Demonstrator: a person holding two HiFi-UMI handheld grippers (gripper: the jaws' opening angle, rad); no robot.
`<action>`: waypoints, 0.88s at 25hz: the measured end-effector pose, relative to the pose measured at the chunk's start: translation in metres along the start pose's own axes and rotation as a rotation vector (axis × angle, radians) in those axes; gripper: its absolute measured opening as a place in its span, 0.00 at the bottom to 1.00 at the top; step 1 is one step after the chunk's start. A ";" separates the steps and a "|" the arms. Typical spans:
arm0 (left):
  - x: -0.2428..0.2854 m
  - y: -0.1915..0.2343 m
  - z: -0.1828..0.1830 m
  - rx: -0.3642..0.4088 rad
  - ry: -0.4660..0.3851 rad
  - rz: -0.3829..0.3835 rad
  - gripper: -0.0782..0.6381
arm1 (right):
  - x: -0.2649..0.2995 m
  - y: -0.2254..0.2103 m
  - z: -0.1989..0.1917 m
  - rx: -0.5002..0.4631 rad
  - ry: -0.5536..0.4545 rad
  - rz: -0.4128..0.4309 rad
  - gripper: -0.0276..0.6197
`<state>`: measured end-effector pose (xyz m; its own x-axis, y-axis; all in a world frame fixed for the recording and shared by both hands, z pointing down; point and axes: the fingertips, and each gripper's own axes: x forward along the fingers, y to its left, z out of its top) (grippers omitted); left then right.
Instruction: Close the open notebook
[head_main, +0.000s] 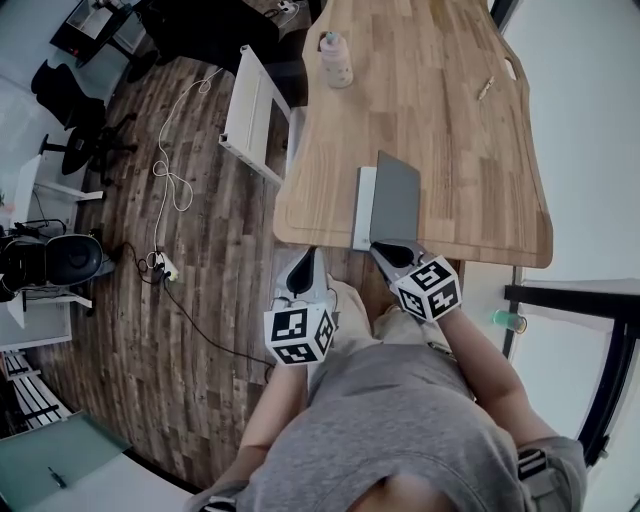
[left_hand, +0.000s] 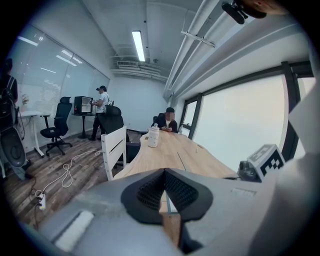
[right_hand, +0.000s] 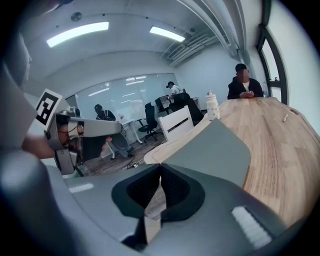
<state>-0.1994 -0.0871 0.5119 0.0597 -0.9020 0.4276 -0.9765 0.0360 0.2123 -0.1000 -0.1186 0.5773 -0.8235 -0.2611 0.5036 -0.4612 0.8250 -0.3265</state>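
My left gripper (left_hand: 164, 176) was closed on nothing, its pads meeting tip to tip. It hung off the near edge of the wooden table (head_main: 450, 120), just left of the notebook (head_main: 395, 200). I judged it had no part in this step beyond keeping out of the cover's path. If the book slid, it could come in and steady the white page (head_main: 362, 210) from the left.

The notebook lay at the near edge of the table, with the white page showing along its left and the grey cover (right_hand: 215, 150) to the right of it. In my right gripper's view the cover looked tilted up rather than flat, though I could not be sure how steeply.

My right gripper (right_hand: 159, 180) was closed too, tips together, at the near edge of that cover. Nothing showed pinched between the pads, and I could not tell whether the tips touched the cover or sat just short of it. To close the book well, I would push the closed tips against the cover's outer face near its free edge and sweep it leftward over the page in one slow arc. Pressing it flat at the end should keep the book from skidding off the edge towards me.
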 end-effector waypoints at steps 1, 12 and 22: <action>0.000 0.003 -0.001 -0.003 0.003 0.003 0.11 | 0.006 0.001 -0.003 -0.005 0.014 0.001 0.06; 0.004 0.029 -0.003 -0.016 0.025 0.019 0.11 | 0.052 0.003 -0.028 -0.045 0.137 -0.014 0.07; 0.008 0.044 -0.005 -0.028 0.037 0.029 0.11 | 0.078 -0.003 -0.055 -0.047 0.240 -0.045 0.07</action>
<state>-0.2406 -0.0907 0.5294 0.0397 -0.8837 0.4664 -0.9719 0.0742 0.2234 -0.1447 -0.1143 0.6611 -0.6977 -0.1765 0.6944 -0.4756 0.8390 -0.2646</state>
